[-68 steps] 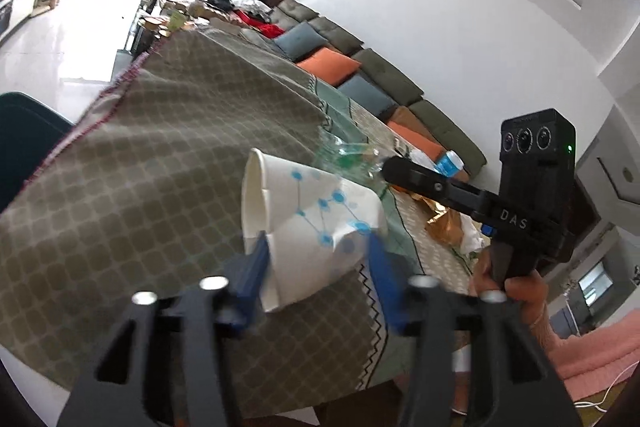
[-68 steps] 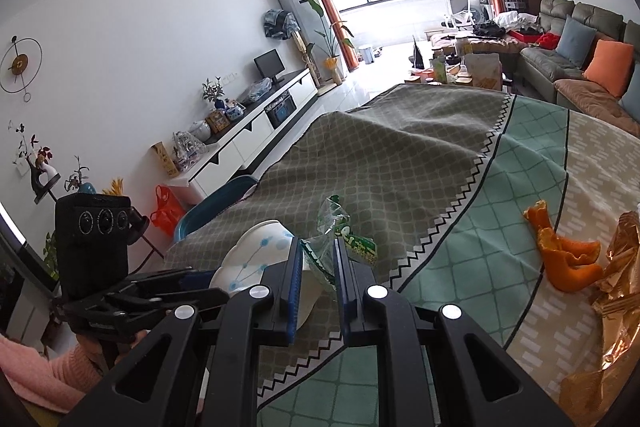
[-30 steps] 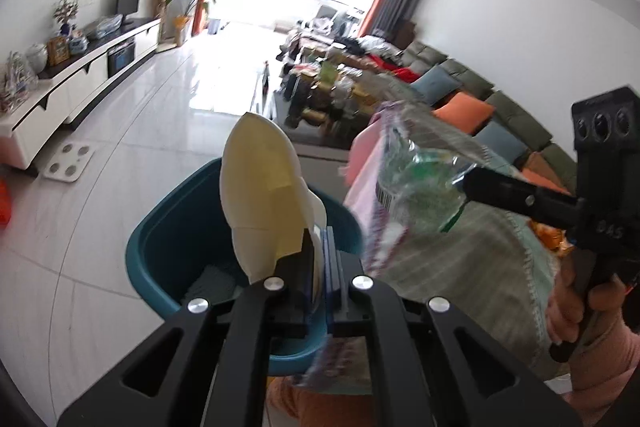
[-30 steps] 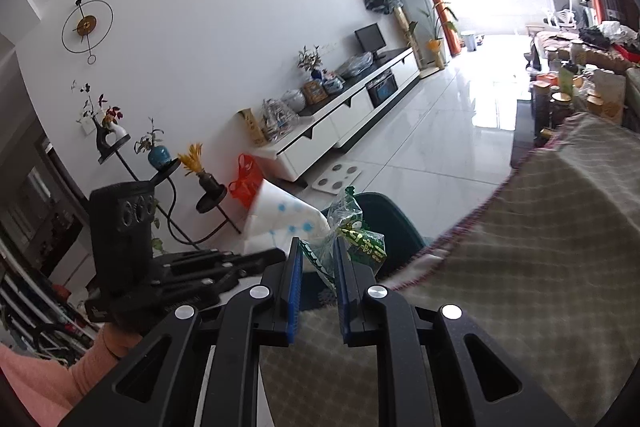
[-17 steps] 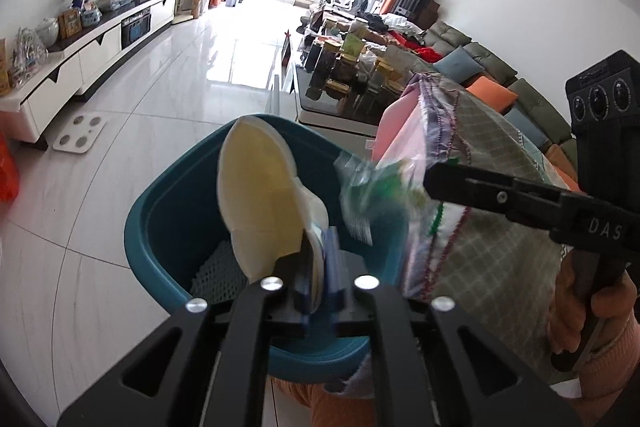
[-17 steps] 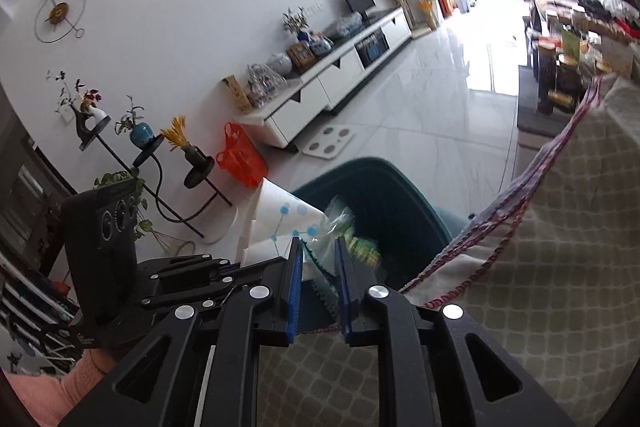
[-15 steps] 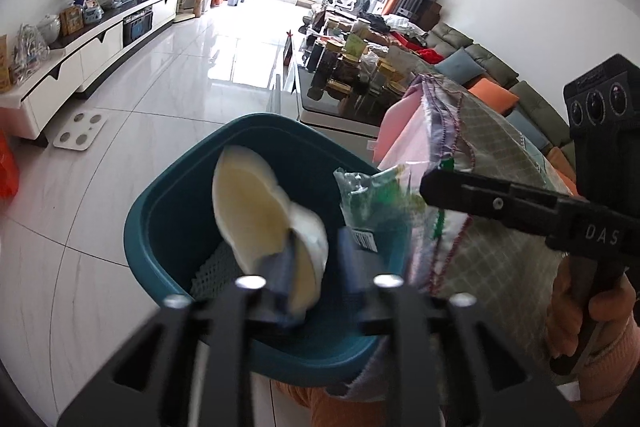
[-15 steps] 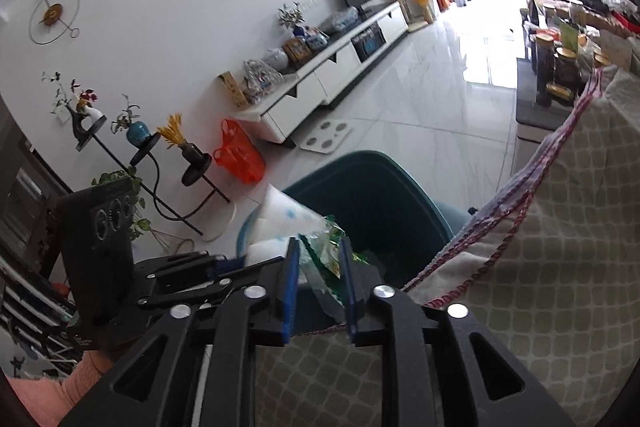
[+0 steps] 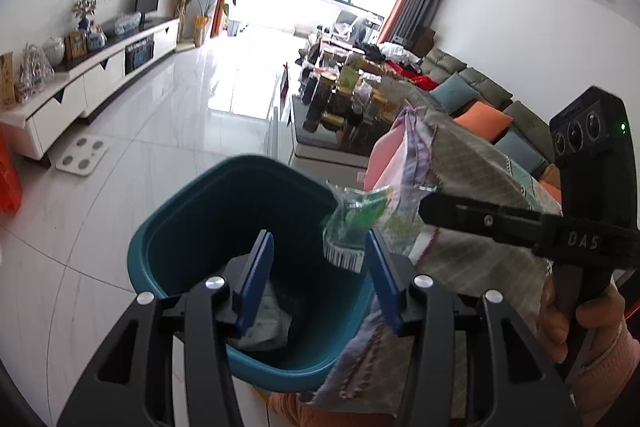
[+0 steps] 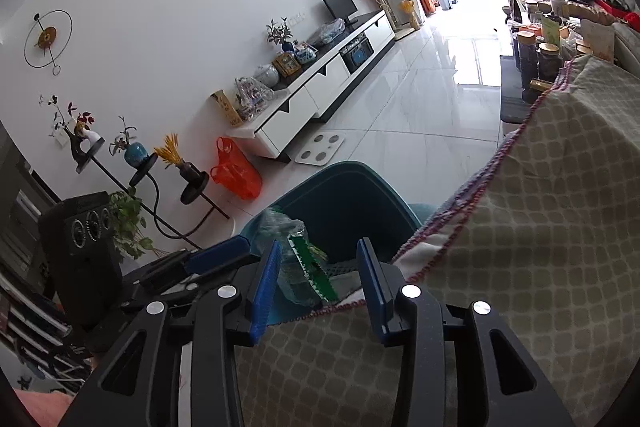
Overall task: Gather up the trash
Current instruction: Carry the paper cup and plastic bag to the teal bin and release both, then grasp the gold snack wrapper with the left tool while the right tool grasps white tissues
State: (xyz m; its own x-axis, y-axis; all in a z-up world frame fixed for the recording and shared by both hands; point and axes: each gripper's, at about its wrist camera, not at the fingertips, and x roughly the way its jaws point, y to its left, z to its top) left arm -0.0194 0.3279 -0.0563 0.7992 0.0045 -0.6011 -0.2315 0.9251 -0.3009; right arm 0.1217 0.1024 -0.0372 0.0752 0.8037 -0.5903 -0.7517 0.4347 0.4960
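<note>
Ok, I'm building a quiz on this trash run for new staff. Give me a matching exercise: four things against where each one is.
Things:
1. cup
2. wrapper
3. scale
4. bag

Places:
A. over the bin, not yet in it
B. orange, on the floor
C. lying at the bottom of the bin
D. white, flat on the floor

Pairs: 1-C, 2-A, 3-D, 4-B

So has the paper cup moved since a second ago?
Yes. It has left the left tongs, whose jaws are opening, and dropped down into the teal bin, where it lies at the bottom.
</note>
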